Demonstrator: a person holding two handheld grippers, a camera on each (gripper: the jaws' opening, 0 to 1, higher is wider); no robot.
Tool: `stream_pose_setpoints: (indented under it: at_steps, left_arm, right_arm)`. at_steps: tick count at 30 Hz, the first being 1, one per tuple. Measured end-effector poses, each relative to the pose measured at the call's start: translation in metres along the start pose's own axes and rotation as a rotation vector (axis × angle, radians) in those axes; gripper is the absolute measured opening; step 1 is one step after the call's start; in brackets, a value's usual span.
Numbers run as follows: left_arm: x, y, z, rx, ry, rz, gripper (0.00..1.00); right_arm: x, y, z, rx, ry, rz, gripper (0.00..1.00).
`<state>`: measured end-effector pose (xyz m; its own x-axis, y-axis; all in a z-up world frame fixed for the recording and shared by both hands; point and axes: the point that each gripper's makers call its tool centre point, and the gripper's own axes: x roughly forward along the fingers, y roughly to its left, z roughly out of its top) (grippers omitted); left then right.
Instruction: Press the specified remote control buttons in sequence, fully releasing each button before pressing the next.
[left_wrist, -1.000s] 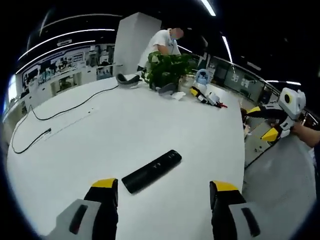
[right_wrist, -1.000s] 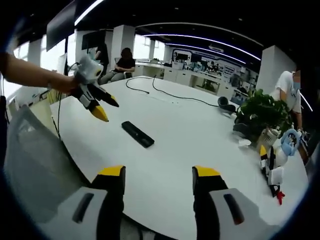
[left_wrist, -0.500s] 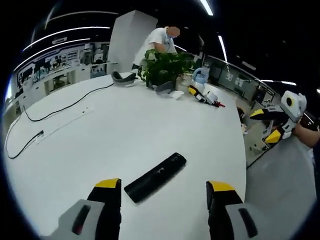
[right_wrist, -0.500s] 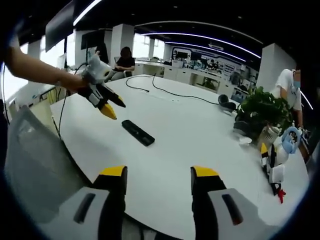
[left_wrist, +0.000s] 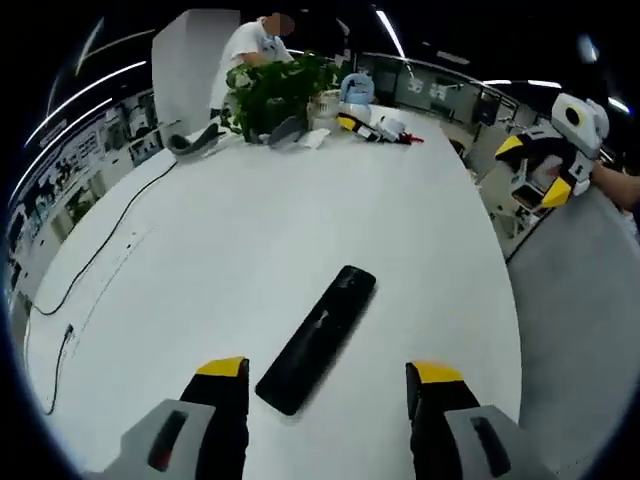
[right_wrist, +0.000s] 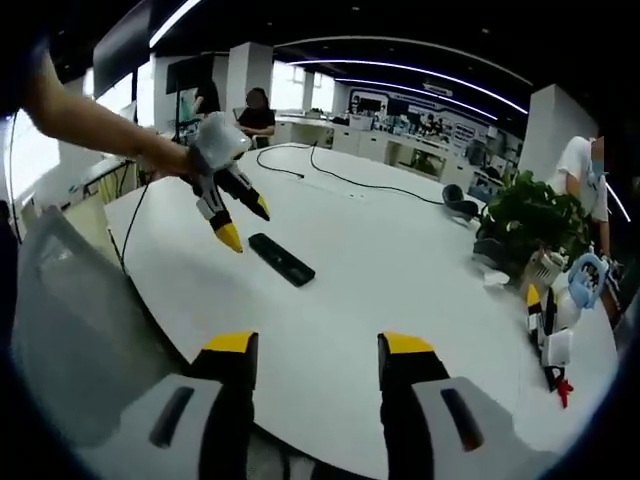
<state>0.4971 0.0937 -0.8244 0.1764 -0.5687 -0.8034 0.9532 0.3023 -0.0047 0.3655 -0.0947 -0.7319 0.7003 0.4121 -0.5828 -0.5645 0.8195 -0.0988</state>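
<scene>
A long black remote control (left_wrist: 318, 338) lies flat on the white round table (left_wrist: 230, 240), slanted, its near end between my left gripper's jaws in the left gripper view. My left gripper (left_wrist: 328, 372) is open with nothing held. From the right gripper view, the left gripper (right_wrist: 245, 223) hangs in a person's hand just above and left of the remote (right_wrist: 281, 259), yellow tips pointing down, not touching it. My right gripper (right_wrist: 317, 345) is open over the table's near edge, well short of the remote. It also appears open at the table's far side (left_wrist: 535, 168).
A potted plant (left_wrist: 275, 85) stands at the table's far end with headphones (left_wrist: 195, 140), a cloth and small tools beside it. A black cable (left_wrist: 90, 260) runs along the left. A grey chair back (right_wrist: 70, 330) sits by the near edge. People stand and sit beyond.
My left gripper has moved in toward the remote and tipped down, so the remote now lies between its jaws. The right gripper has hardly moved.
</scene>
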Motion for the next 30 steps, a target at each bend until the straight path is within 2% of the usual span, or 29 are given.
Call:
stream_pose_setpoints:
  at_steps: [1,6,18,24,27,30]
  left_arm:
    - [0.002,0.000,0.000,0.025,0.014,-0.003,0.67]
    - [0.010,0.004,0.003,0.046,0.027,-0.015,0.67]
    - [0.031,0.012,0.002,0.072,0.071,-0.048,0.65]
    - [0.034,0.014,0.004,0.060,0.074,-0.055,0.65]
    - [0.036,0.014,0.004,0.047,0.067,-0.066,0.54]
    - [0.040,0.019,0.006,0.039,0.057,-0.043,0.57]
  right_arm:
    - [0.000,0.000,0.000,0.001,0.002,0.000,0.49]
    - [0.001,0.000,-0.001,0.001,0.009,-0.001,0.49]
    - [0.001,-0.004,-0.005,0.003,0.027,-0.017,0.48]
    - [0.000,-0.006,-0.005,0.015,0.021,-0.026,0.48]
    - [0.000,-0.005,-0.005,0.013,0.022,-0.024,0.47]
    - [0.000,-0.005,-0.004,0.008,0.022,-0.023,0.47]
